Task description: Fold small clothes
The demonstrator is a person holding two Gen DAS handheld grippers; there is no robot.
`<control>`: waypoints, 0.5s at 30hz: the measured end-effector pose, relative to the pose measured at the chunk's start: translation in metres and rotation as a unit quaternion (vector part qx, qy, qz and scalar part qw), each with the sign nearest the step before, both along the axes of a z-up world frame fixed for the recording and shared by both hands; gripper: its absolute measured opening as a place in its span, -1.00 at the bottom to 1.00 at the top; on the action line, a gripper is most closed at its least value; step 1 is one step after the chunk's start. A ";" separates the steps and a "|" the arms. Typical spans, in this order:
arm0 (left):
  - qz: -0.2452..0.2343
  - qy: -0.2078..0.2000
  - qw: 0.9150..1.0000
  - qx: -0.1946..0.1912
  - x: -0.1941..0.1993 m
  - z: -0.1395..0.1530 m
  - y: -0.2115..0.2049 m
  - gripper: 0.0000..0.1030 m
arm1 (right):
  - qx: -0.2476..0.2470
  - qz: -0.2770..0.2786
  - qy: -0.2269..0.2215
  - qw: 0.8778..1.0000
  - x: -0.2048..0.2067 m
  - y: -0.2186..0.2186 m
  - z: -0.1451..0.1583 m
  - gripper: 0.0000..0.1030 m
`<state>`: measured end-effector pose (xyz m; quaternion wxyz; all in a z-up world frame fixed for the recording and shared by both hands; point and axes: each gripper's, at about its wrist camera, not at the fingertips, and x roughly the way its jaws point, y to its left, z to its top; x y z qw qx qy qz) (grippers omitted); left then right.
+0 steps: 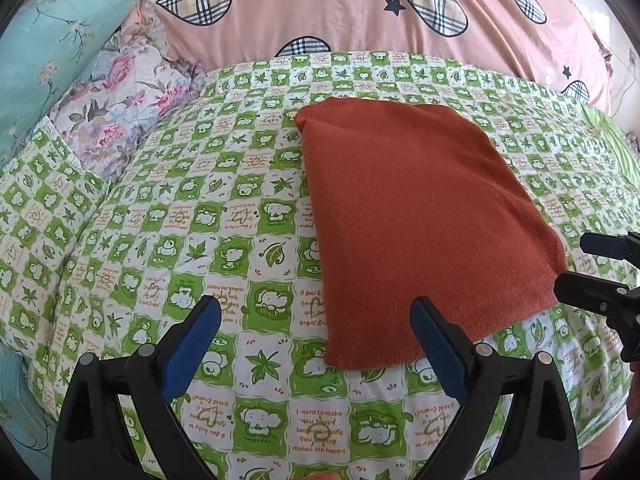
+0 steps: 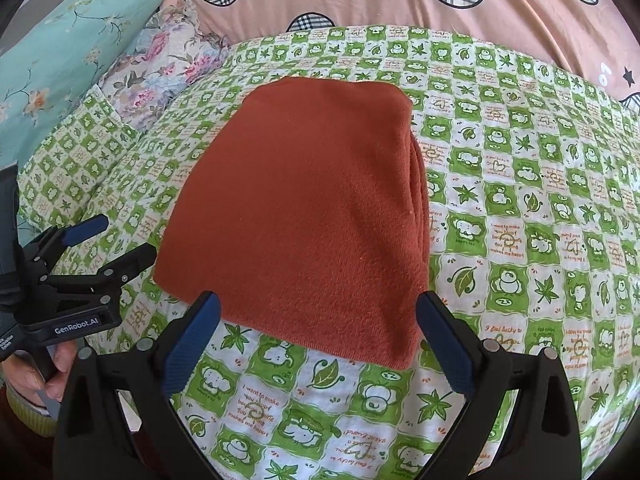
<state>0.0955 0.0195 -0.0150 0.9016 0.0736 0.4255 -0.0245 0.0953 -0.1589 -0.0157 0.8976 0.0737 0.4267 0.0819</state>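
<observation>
Lying flat: folded rust-red garment point(image 2: 304, 216) on green checked bed sheet point(image 2: 520, 184)
Behind: pink heart-print quilt point(image 1: 340, 12), floral pillows point(image 1: 120, 100)
Left gripper point(image 1: 316, 320): fingers spread, nothing held
Right gripper point(image 2: 318, 320): fingers spread, nothing held

A home bedroom: printed bedsheet point(image 1: 200, 240), pink quilt point(image 1: 340, 12), floral pillows point(image 1: 120, 92).

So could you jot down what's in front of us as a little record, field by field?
garment: rust-red cloth, folded into a compact rectangle, lying flat
layered edges: on its right side, seen from the right wrist view
surface: green-and-white checked sheet
left hand-held gripper: open, empty, near the cloth's near left corner
right hand-held gripper: open, empty, at the cloth's near edge
behind: pink pillow with plaid hearts
</observation>
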 end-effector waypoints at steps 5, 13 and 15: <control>0.005 0.001 1.000 0.006 0.006 -0.002 -0.003 0.86 | -0.007 -0.005 -0.004 1.000 0.000 -0.001 0.001 0.91; 0.013 0.001 1.000 0.016 0.014 -0.003 -0.005 0.86 | -0.005 -0.020 0.000 1.000 0.002 -0.007 -0.001 0.91; 0.014 0.001 1.000 0.016 0.015 -0.003 -0.004 0.86 | -0.006 -0.020 0.000 1.000 0.002 -0.007 -0.001 0.91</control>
